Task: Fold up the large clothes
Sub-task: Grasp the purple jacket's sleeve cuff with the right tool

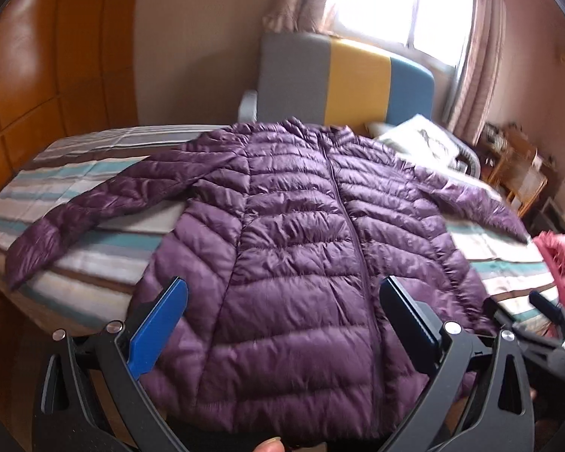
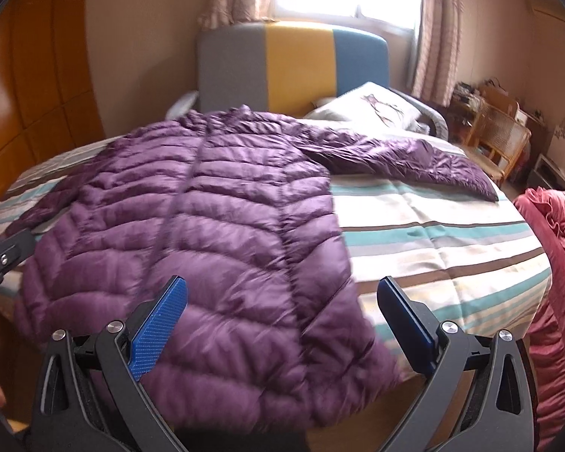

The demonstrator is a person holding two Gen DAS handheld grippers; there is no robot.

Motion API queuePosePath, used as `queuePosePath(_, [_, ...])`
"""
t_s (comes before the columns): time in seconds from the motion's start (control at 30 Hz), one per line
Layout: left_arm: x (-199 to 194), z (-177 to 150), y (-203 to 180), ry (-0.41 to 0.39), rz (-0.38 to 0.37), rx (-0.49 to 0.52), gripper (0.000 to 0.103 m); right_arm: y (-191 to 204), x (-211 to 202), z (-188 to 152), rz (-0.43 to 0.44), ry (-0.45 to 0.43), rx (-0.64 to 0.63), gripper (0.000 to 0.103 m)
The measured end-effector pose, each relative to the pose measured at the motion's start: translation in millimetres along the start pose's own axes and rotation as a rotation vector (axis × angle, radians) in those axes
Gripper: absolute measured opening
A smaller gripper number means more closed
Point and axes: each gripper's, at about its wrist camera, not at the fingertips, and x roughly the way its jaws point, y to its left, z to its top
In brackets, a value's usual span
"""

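A purple quilted down jacket [image 1: 293,226] [image 2: 192,218] lies flat and zipped on a striped bed [image 1: 94,196] [image 2: 433,241], both sleeves spread out to the sides. Its hem hangs over the near edge of the bed. My left gripper [image 1: 284,293] hovers open above the lower front of the jacket, nothing between its blue pads. My right gripper [image 2: 282,293] is open too, above the jacket's lower right side and hem corner. The right gripper's tip [image 1: 546,309] shows at the right edge of the left wrist view, and the left gripper [image 2: 7,252] at the left edge of the right wrist view.
A pink ruffled blanket [image 2: 557,263] [image 1: 561,263] lies at the bed's right side. A pillow [image 2: 365,107] rests near the grey, yellow and blue headboard [image 2: 293,64]. A wooden wardrobe [image 1: 37,75] stands at the left, wicker chairs [image 2: 497,132] at the far right.
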Motion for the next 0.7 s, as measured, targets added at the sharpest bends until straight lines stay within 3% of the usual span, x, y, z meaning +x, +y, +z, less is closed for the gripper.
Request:
queuePosePath(0.2, [75.7, 34.7, -17.1, 0.078, 0.009, 0.115, 0.101, -51.8, 56.9, 32.9, -0.069, 0.04, 0.123, 0.1])
queuePosePath(0.33, [126.7, 56.7, -18.4, 0.15, 0.001, 0.107, 0.101, -98.9, 105.5, 58.5, -0.128, 0.085, 0.218, 0.092])
queuePosePath(0.6, [202.6, 101.3, -23.0, 0.177, 0.038, 0.107, 0.101, -202.1, 181.1, 99.2, -0.249, 0.128, 0.457, 0.085])
queuePosePath(0.7, [230.2, 112.8, -22.7, 0.2, 0.041, 0.096, 0.101, -248.9, 204.5, 107.6, -0.287, 0.129, 0.581, 0.076])
